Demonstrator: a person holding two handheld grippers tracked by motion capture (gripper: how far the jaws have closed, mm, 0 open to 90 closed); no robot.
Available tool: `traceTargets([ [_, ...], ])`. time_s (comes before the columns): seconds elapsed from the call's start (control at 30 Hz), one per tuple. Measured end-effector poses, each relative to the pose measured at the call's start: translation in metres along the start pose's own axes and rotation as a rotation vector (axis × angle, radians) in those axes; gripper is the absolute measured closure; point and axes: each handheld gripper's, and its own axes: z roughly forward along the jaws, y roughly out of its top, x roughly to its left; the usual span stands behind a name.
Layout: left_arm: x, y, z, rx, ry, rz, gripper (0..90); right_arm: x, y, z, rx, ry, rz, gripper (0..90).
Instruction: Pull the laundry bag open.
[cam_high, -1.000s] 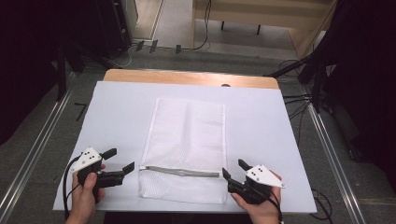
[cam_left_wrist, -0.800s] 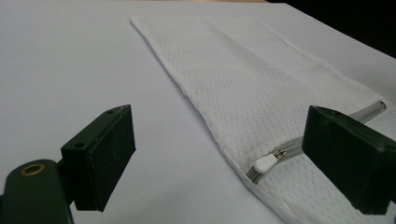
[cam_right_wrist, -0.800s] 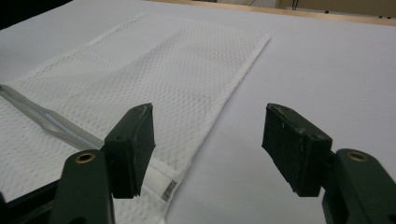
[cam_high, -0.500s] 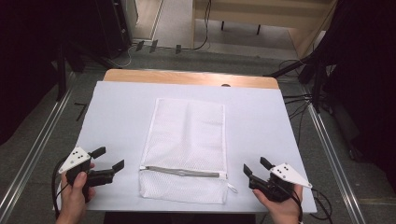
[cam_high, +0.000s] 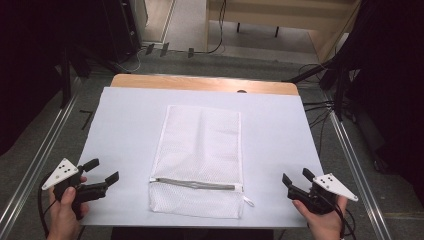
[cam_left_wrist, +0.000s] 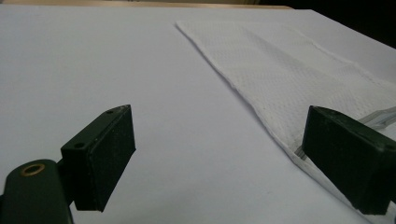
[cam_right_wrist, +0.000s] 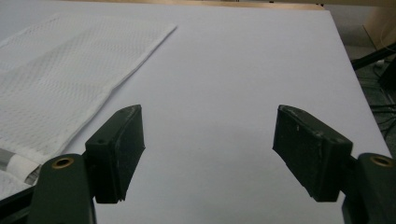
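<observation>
While flat on table: mesh bag, both grippers agape alongside.

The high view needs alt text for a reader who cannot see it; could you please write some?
A white mesh bag with a grey zipper lies flat on a white table. At its near corners a person's hands hold the left gripper and right gripper, both open and apart from it.

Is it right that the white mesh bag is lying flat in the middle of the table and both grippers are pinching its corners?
Not quite. The white mesh bag does lie flat in the middle of the table, but the left gripper and right gripper are open and off to its sides, touching nothing. The high view shows it.
</observation>
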Motion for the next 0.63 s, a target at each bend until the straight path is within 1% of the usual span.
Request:
traceTargets([
  [0.1, 0.007, -0.001, -0.002, -0.014, 0.004, -0.017, 9.8, -0.011, -0.002, -0.001, 0.000, -0.001, 0.030, 24.3],
  [0.17, 0.011, -0.001, -0.003, -0.019, 0.004, -0.027, 9.8, -0.019, -0.004, -0.001, 0.002, -0.010, 0.030, 23.1],
  [0.23, 0.013, -0.002, -0.004, -0.023, 0.009, -0.029, 9.8, -0.028, -0.007, 0.000, 0.011, -0.021, 0.051, 21.2],
  [0.33, 0.014, -0.001, -0.005, -0.025, 0.011, -0.037, 9.4, -0.039, -0.010, -0.001, 0.014, -0.006, 0.087, 16.9],
  [0.37, 0.014, -0.001, -0.005, -0.024, 0.010, -0.038, 9.4, -0.040, -0.010, -0.001, 0.012, -0.002, 0.092, 16.2],
  [0.5, 0.013, -0.002, -0.003, -0.014, 0.014, -0.031, 8.7, -0.043, -0.011, -0.002, 0.007, -0.017, 0.094, 15.9],
  [0.63, 0.012, -0.002, -0.001, -0.012, 0.008, -0.035, 8.3, -0.041, -0.011, -0.001, 0.009, -0.027, 0.082, 15.9],
])
